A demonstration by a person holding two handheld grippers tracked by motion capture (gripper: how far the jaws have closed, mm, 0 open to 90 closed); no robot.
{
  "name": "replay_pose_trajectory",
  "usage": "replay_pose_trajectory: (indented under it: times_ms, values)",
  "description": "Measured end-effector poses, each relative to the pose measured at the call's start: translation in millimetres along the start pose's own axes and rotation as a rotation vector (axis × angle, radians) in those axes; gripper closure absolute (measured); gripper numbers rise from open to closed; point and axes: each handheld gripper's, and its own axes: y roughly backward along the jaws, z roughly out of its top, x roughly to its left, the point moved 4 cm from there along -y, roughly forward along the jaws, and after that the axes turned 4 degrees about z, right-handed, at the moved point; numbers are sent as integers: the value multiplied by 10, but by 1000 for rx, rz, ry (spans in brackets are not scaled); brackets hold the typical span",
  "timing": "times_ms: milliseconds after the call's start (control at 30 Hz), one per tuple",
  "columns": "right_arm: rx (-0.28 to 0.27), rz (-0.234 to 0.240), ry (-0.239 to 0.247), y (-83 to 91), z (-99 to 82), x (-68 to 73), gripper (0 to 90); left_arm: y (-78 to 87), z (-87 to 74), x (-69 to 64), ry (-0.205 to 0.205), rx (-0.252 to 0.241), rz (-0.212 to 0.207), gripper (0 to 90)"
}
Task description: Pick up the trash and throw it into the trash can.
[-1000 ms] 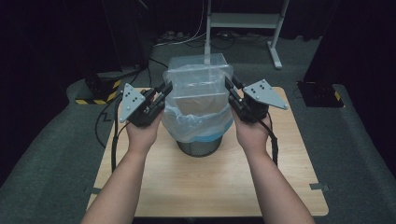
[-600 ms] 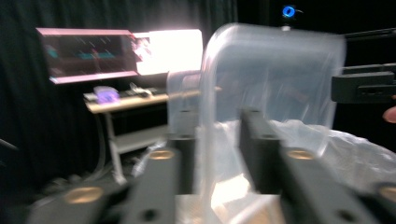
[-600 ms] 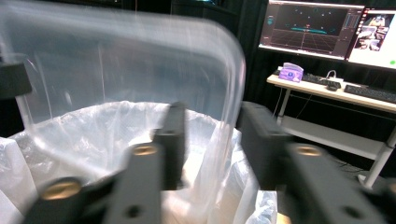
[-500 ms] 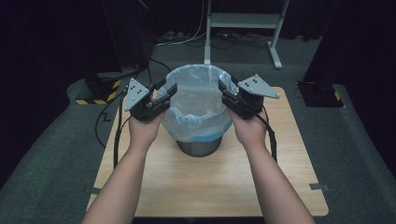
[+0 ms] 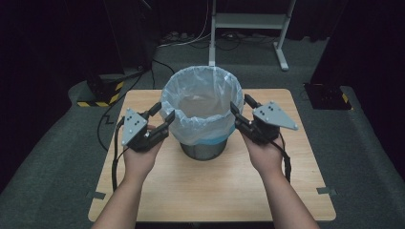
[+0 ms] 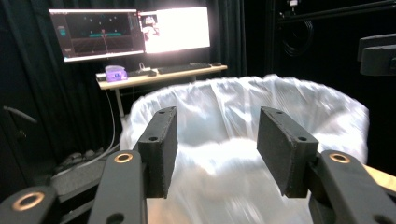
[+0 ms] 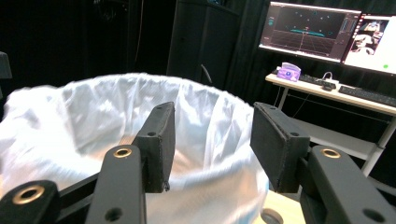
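Note:
A grey metal bin (image 5: 203,150) stands mid-table, lined with a translucent bag (image 5: 200,102) whose mouth is folded down over the rim. My left gripper (image 5: 164,113) sits just off the bin's left side. My right gripper (image 5: 240,105) sits just off its right side. Both have just been opening and now stand open, with nothing pinched. In the left gripper view the open jaws (image 6: 217,144) frame the bag (image 6: 243,107) a little ahead. The right gripper view shows its jaws (image 7: 212,144) apart before the bag's rim (image 7: 93,121).
The bin rests on a wooden table (image 5: 215,191) with bare room in front of it. Behind the table stand a white metal frame (image 5: 248,21) and floor cables. A desk with lit monitors (image 6: 130,28) is in the background of both gripper views.
The bag, held up above the bin by both shut grippers, has come down over the rim. Both grippers have let go, opened, and sunk beside the bin.

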Motion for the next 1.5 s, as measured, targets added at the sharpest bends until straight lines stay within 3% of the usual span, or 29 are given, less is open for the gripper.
replay_pose_trajectory:
  times_ms: [267,500,767,1133,1300,1400,1467,1500]
  values:
    - [52,21,11,277,-384,104,503,276,-395,-125,6,59,-27,497]
    - [138,52,16,350,-822,209,492,330,-841,-212,12,154,-42,522]
    - [269,74,-17,337,-1429,304,488,320,-1375,-278,32,301,-63,511]
    - [465,59,-80,287,-2215,375,467,262,-2075,-381,27,582,-70,451]
    - [557,52,-108,300,-2437,372,441,247,-2219,-436,-9,670,-61,418]
    - [562,38,-122,316,-2442,340,439,247,-2228,-451,-4,671,-71,385]
    - [640,40,-128,291,-2484,331,397,243,-2239,-458,13,672,-71,325]
    - [639,54,-152,278,-2486,320,385,241,-2239,-469,10,677,-74,296]
